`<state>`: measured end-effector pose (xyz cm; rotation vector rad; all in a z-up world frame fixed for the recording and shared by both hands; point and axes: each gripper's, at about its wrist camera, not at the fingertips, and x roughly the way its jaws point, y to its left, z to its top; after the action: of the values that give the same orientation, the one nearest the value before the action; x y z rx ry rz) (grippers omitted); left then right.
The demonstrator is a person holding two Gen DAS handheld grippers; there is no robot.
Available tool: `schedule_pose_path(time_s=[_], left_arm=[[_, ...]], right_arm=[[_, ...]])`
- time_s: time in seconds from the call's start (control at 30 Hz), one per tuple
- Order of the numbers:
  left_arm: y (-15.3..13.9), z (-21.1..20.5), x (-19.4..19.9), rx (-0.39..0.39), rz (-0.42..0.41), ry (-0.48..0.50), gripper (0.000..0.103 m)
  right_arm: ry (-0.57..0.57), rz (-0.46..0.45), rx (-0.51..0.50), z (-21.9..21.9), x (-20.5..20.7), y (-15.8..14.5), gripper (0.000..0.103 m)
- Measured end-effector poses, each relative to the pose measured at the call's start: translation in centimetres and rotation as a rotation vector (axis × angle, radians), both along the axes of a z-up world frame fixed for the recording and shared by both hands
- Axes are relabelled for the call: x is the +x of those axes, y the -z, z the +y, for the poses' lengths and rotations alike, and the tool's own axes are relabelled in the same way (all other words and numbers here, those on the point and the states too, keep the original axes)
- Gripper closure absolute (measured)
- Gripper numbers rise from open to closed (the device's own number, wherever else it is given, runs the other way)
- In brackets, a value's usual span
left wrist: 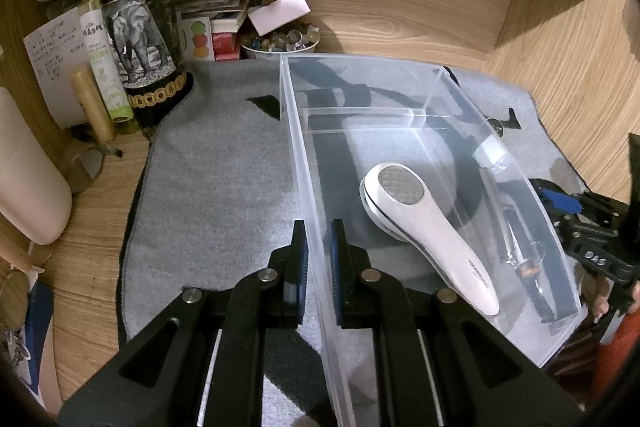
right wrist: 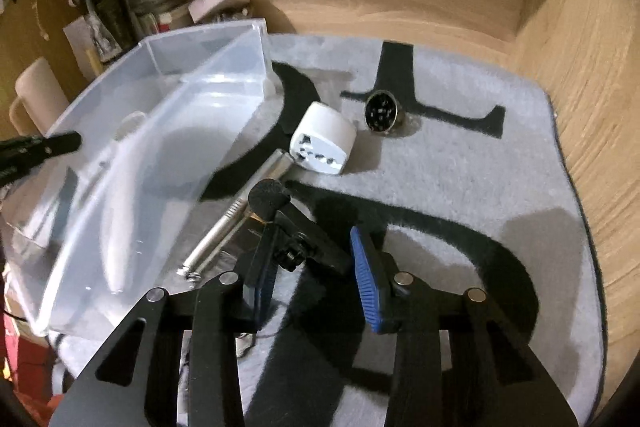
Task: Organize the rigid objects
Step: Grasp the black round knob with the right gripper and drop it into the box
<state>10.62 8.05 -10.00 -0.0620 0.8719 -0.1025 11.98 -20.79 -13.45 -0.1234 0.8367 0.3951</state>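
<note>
Left wrist view shows the left gripper [left wrist: 318, 247] clenched on the clear bin's [left wrist: 304, 163] wall, a white lint shaver [left wrist: 424, 223] inside, while the right gripper [right wrist: 316, 267] gapes, its blurred contents unclear.

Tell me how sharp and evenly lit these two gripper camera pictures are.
Left wrist view: sharp, dim warm light, fisheye bending the clear bin walls, white handheld device crisp. Right wrist view: softer, the bin smeared with blur, the white adapter clearer.

White lint shaver [left wrist: 420, 227] lies flat inside clear bin [left wrist: 304, 163]; white adapter [right wrist: 323, 138] and silver pen [right wrist: 236, 215] beside it.
</note>
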Motion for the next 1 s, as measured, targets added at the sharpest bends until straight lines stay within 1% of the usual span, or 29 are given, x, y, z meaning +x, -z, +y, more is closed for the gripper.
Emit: schedule_pose_path(time_s=[0.17, 0.33, 0.47, 0.67, 1.0], left_arm=[[0.1, -0.1, -0.1, 0.012, -0.005, 0.014, 0.093], [0.1, 0.1, -0.1, 0.006, -0.011, 0.019, 0.093], [0.1, 0.1, -0.1, 0.006, -0.011, 0.019, 0.093], [0.1, 0.1, -0.2, 0.008, -0.010, 0.018, 0.093], [0.1, 0.1, -0.2, 0.008, -0.011, 0.019, 0.093]], right_arm=[[0.006, -0.084, 0.044, 0.2, -1.8, -3.3, 0.070], [-0.021, -0.172, 0.093, 1.3, -3.2, -6.8, 0.070], [-0.057, -0.210, 0.114, 2.9, -3.3, -8.4, 0.070], [-0.110, -0.206, 0.127, 5.3, -3.1, -8.9, 0.070], [-0.167, -0.145, 0.100, 9.1, -1.5, -7.5, 0.070]])
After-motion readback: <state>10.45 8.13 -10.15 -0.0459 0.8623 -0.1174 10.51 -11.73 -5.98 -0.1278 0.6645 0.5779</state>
